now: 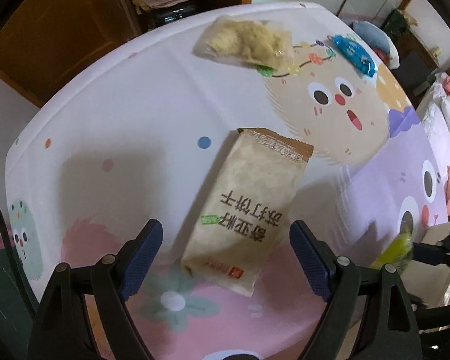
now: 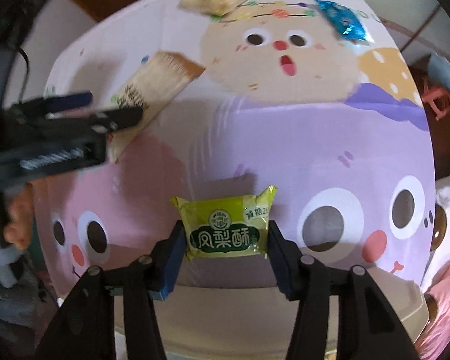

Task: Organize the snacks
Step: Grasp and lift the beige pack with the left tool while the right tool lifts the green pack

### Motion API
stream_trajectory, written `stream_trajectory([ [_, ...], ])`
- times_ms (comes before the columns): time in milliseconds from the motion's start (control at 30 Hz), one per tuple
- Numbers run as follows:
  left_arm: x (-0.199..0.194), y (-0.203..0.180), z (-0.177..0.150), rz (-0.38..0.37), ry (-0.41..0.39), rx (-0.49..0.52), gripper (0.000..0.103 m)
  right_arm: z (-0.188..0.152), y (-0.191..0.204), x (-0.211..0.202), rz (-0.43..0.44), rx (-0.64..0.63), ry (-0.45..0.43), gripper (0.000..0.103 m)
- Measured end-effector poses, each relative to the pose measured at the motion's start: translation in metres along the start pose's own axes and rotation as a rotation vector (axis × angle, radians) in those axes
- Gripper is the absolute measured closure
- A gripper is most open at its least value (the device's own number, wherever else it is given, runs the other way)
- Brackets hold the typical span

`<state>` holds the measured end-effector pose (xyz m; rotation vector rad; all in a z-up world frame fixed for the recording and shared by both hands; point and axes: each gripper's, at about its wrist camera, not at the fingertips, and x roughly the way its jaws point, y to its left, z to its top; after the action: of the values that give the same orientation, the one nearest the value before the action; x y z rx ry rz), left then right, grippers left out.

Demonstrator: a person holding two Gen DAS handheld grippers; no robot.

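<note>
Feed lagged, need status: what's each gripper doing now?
Left gripper: open, astride the beige cracker packet.
Right gripper: shut on the yellow-green pineapple cake packet.

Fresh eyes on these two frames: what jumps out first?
The yellow-green pineapple cake packet gripped in the right gripper, above the table's near edge. Next, the beige cracker pack lying between the open left gripper's fingers, on the loud cartoon-face tablecloth.

dim indoor light, soft shadows, motion blur, fisheye-warped edges
</note>
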<state>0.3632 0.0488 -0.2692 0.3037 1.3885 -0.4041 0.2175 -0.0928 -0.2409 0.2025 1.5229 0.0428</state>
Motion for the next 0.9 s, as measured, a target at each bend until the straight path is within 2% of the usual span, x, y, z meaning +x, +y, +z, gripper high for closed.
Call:
stream_trajectory([
  [67,0.004,-0.003,0.001,0.006,0.009,0.009,0.024,-0.003,-0.003,-0.004,0.012,0.015,-0.007,0.051],
  [133,0.008,-0.005,0.002,-0.005,0.028,0.009,0.037,-0.011,-0.009,-0.008,0.017,0.025,-0.016,0.051],
  [267,0.013,-0.007,0.001,0.006,0.04,0.004,0.037,-0.012,-0.024,-0.021,0.031,0.033,-0.025,0.051],
  [467,0.018,-0.01,0.001,0.018,0.039,0.014,0.033,-0.002,-0.017,-0.023,0.036,0.028,-0.037,0.051],
  [500,0.018,-0.009,0.001,0.016,0.037,0.01,0.033,-0.002,-0.017,-0.023,0.039,0.028,-0.038,0.051],
  [600,0.015,-0.011,0.002,0.02,0.014,0.008,0.045,-0.005,-0.007,-0.018,0.043,0.025,-0.046,0.051],
  [633,0.015,-0.013,0.001,0.021,0.019,0.006,0.046,-0.006,-0.007,-0.02,0.047,0.025,-0.049,0.051],
  [767,0.009,-0.018,-0.004,0.037,0.042,0.02,0.047,-0.006,-0.005,-0.029,0.062,0.023,-0.075,0.051],
  [900,-0.019,-0.018,-0.014,0.081,0.004,0.02,0.047,-0.008,-0.003,-0.043,0.087,0.012,-0.111,0.051],
])
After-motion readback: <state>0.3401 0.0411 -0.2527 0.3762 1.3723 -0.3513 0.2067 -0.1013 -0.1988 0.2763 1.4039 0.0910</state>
